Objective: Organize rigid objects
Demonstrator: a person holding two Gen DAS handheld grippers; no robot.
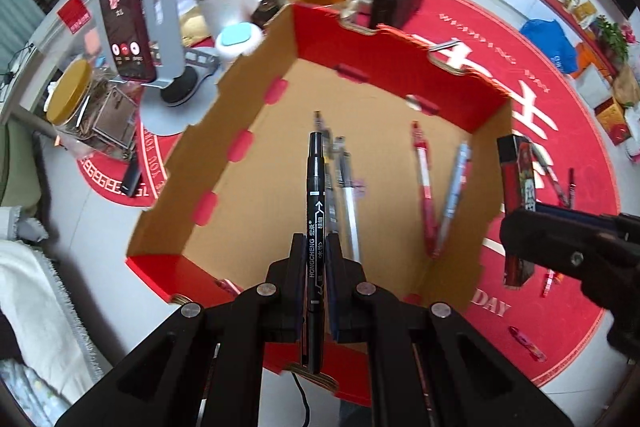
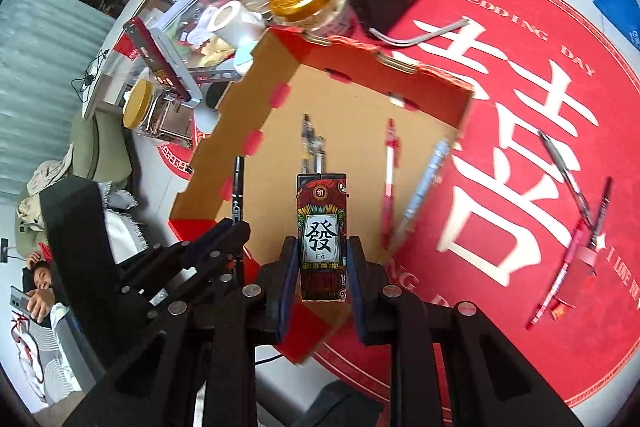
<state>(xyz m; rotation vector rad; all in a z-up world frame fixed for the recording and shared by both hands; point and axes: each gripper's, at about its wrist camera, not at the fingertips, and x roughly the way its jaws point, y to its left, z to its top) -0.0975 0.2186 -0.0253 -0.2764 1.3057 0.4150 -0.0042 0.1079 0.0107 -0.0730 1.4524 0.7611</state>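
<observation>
Beneath both tools sits a shallow open cardboard box with red outer walls (image 1: 396, 67), on a round red mat with white lettering (image 2: 520, 163). Four pens already lie on the box floor, ahead of the tools. The right gripper (image 2: 320, 259) clamps a decorated red and black rectangular case with a large Chinese character (image 2: 322, 239) over the box's near side. The left gripper (image 1: 316, 259) pinches a black marker pen (image 1: 315, 211), also above the box. Judging by this, the sorting is midway: to the right gripper's right, three or so loose pens (image 2: 568, 179) wait on the mat.
</observation>
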